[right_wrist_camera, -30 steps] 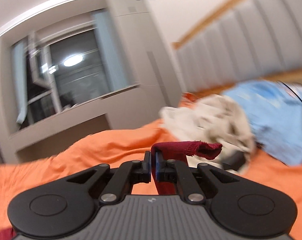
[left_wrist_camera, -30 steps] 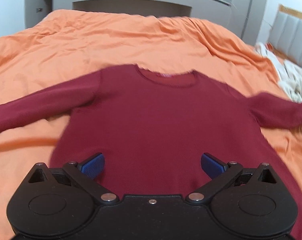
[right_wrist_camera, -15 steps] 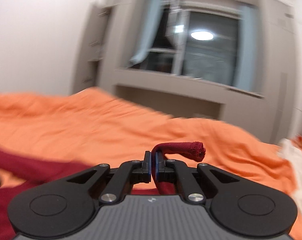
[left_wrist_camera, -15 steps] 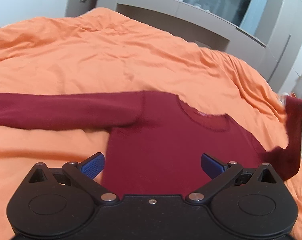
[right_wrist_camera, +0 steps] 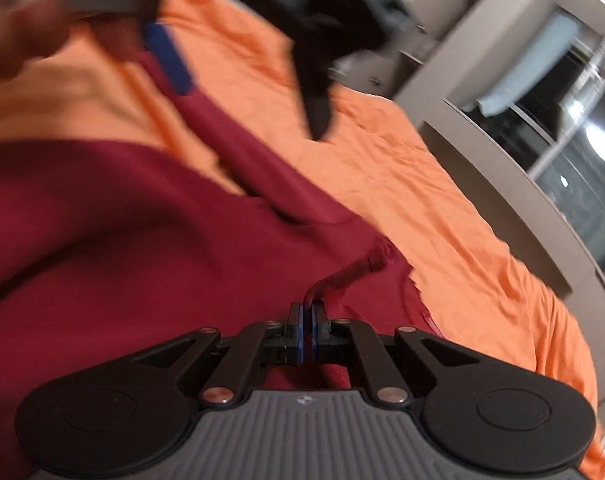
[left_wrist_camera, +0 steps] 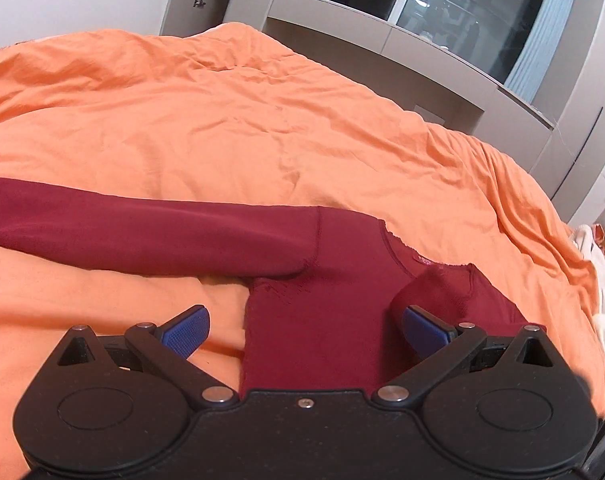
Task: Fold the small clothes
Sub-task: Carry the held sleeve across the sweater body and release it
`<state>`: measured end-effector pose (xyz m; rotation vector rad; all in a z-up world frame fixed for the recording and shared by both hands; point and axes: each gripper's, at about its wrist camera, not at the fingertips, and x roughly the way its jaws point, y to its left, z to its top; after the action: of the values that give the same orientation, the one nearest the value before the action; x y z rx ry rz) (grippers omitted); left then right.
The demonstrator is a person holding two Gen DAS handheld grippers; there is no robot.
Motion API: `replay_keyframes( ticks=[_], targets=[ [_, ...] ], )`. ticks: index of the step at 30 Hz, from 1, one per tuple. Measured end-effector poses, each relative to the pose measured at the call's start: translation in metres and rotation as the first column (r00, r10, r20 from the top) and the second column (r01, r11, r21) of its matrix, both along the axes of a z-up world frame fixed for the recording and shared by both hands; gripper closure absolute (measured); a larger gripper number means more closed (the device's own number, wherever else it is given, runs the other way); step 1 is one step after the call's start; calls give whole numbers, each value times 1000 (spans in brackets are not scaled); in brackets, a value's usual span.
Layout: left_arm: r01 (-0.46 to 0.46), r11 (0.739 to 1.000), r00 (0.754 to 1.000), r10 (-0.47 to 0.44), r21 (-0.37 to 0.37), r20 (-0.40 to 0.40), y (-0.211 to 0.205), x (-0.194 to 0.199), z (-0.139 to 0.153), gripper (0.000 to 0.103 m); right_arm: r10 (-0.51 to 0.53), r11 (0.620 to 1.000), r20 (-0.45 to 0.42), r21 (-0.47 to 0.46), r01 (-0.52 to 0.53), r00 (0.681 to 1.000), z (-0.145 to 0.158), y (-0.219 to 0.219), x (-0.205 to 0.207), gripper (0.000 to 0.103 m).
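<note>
The fingers of the right gripper [right_wrist_camera: 307, 316] are clamped on the sleeve cuff [right_wrist_camera: 356, 272] of the maroon long-sleeved top [left_wrist_camera: 322, 332], which is spread mid-bed on the orange duvet [left_wrist_camera: 262, 120]. The left gripper [left_wrist_camera: 304, 328] is held wide open, empty. The thin cuff could slip free if tugged.

Warm indoor light, fisheye-bent edges; left view sharp, right view motion-blurred (worst at upper left)

The maroon shirt's [left_wrist_camera: 322, 320] long sleeve [left_wrist_camera: 142, 232] ran off the left edge. A blurred hand [right_wrist_camera: 18, 36] showed at the right-wrist view's top-left corner.
</note>
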<state>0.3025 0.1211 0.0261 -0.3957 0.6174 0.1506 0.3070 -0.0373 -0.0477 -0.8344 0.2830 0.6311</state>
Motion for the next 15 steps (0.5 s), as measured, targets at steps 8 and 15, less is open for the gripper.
replay_keyframes(
  ticks=[8, 15],
  targets=[
    [17, 1000, 999, -17, 12, -36, -3, 12, -11, 1, 57, 998, -55, 23, -56, 997, 3, -15, -22, 66],
    [48, 995, 988, -34, 91, -151, -14, 32, -36, 1, -97, 969, -141, 210, 126, 985, 26, -96, -4, 24]
  ],
)
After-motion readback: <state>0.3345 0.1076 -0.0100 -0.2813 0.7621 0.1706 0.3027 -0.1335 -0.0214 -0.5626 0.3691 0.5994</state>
